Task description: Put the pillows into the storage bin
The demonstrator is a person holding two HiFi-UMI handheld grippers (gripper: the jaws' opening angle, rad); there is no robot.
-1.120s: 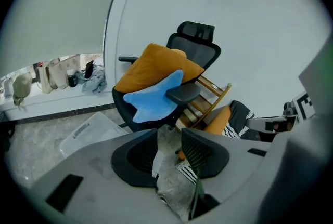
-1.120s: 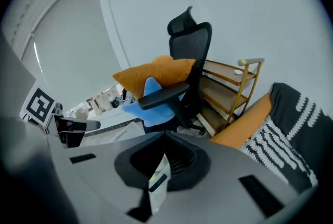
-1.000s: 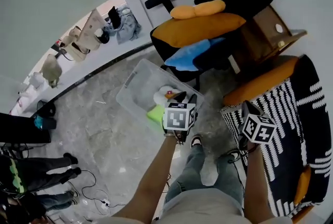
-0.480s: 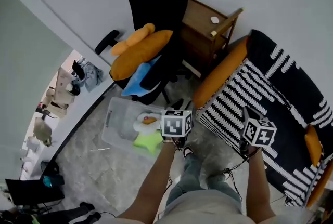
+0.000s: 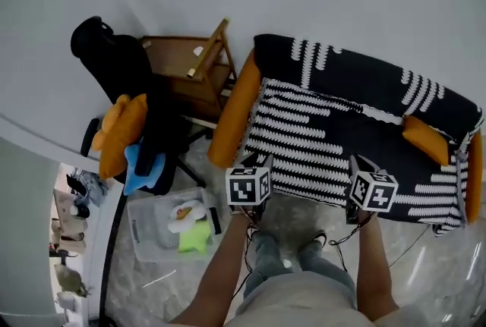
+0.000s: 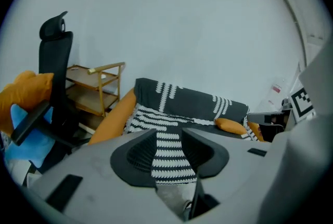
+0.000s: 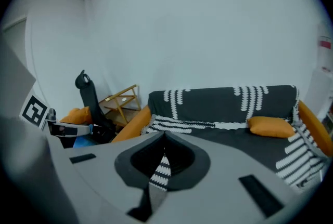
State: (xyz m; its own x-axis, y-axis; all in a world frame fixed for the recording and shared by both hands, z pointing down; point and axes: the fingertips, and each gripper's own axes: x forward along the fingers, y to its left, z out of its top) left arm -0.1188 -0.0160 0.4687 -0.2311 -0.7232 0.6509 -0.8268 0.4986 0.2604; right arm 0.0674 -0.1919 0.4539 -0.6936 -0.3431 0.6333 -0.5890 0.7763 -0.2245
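Observation:
A clear storage bin (image 5: 140, 231) stands on the floor at the lower left, holding a green star pillow (image 5: 194, 237) and a white plush (image 5: 185, 215). One orange pillow (image 5: 424, 139) (image 6: 231, 125) (image 7: 271, 127) lies on the right of the striped sofa (image 5: 326, 143). Orange and blue pillows (image 5: 121, 134) rest on the black office chair. My left gripper (image 5: 259, 161) (image 6: 167, 158) hangs before the sofa's front edge, jaws open and empty. My right gripper (image 5: 358, 164) (image 7: 162, 141) points at the sofa seat, tips together, holding nothing.
A long orange cushion (image 5: 236, 110) leans on the sofa's left arm. A wooden side table (image 5: 184, 72) stands between chair and sofa. The person's legs and shoes (image 5: 287, 257) are on the marble floor beside a cable.
The view has swung from the chair and bin round to the sofa. Both grippers moved away from the bin and now face the sofa seat. Neither holds anything.

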